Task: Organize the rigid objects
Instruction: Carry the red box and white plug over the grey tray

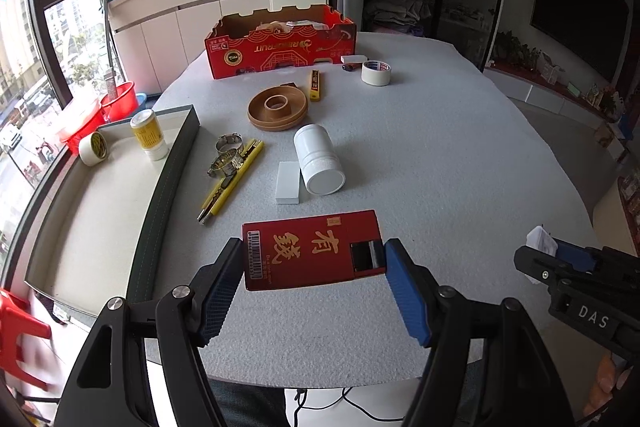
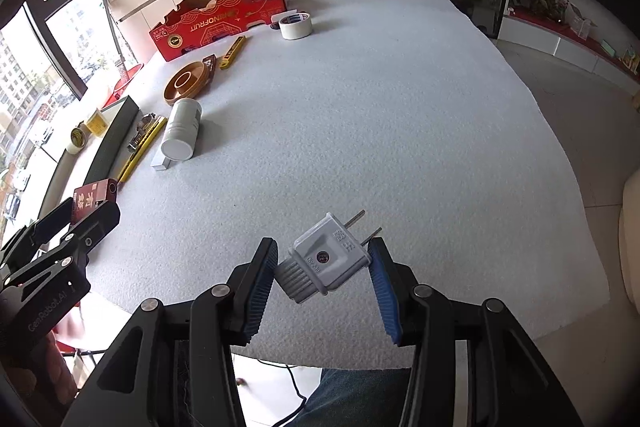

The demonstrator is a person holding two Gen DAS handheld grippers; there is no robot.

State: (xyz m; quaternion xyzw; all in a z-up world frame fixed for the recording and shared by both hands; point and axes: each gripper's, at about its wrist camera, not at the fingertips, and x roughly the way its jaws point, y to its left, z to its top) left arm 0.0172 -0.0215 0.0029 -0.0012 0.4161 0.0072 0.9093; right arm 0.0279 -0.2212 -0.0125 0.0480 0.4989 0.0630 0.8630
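- Both pairs of fingers are loaded: my left gripper [image 1: 314,259] clamps the red box [image 1: 314,251] by its short ends, lifted clear of the table [image 1: 440,155], so its printed face stays readable.
- My right gripper [image 2: 322,263] pinches the grey two-pin plug [image 2: 326,259] across its body, prongs pointing away, free of the pads.
- I judge both are bound for the tray [image 1: 176,163] at my left, where a tape roll [image 1: 93,148] and a yellow-labelled bottle [image 1: 149,134] already sit.
- Writing: gold Chinese characters and a barcode on the red box; "RHINOFRUIT", I think, upside down on the red carton [image 1: 280,45]; the plug's marking is too small to read.
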